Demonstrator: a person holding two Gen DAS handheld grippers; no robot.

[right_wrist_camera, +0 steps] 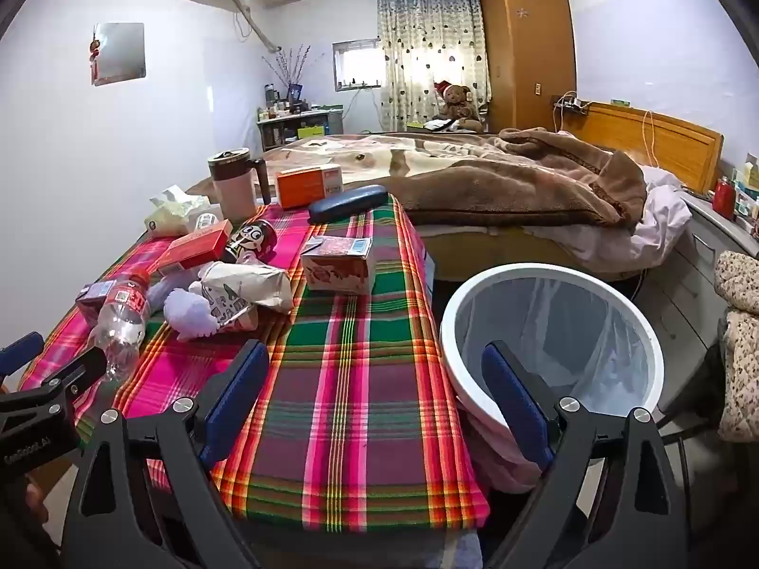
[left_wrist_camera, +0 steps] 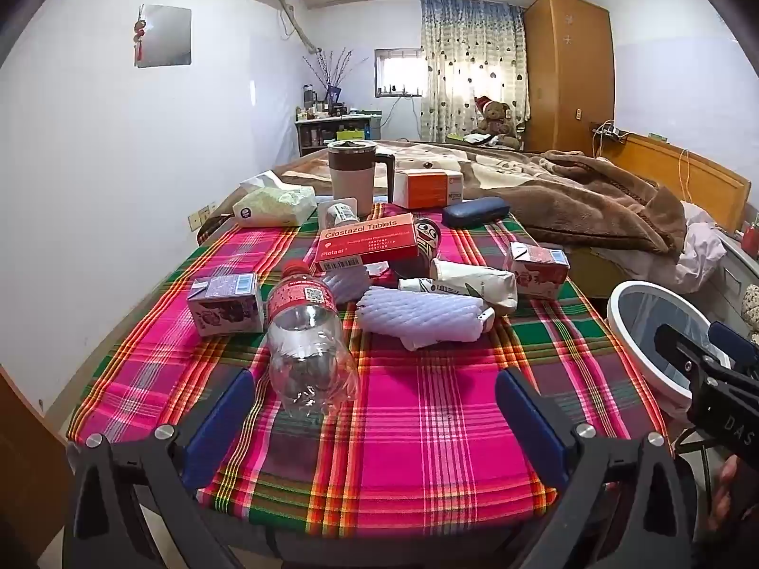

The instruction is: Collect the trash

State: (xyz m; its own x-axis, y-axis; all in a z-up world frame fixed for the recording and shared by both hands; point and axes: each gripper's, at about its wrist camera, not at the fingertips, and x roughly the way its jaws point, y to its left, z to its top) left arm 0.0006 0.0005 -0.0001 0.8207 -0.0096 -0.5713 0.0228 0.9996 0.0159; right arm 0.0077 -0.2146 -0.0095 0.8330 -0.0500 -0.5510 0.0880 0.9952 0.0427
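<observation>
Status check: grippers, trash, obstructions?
Left gripper, right gripper open, empty. Clear plastic red-capped bottle lying on plaid tablecloth. White round bin alongside. Nothing blocking.

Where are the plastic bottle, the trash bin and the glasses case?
plastic bottle (left_wrist_camera: 310, 341): left wrist view, clear body.
trash bin (right_wrist_camera: 462, 374): right wrist view, white rim.
glasses case (right_wrist_camera: 348, 204): right wrist view, blue lid.

A table under a plaid cloth (left_wrist_camera: 427, 408) carried an empty plastic bottle (left_wrist_camera: 308, 332), two small cartons (left_wrist_camera: 225, 303) (left_wrist_camera: 538, 268), a mug (left_wrist_camera: 353, 175), a glasses case (left_wrist_camera: 474, 211) and a tissue pack (left_wrist_camera: 275, 206).
</observation>
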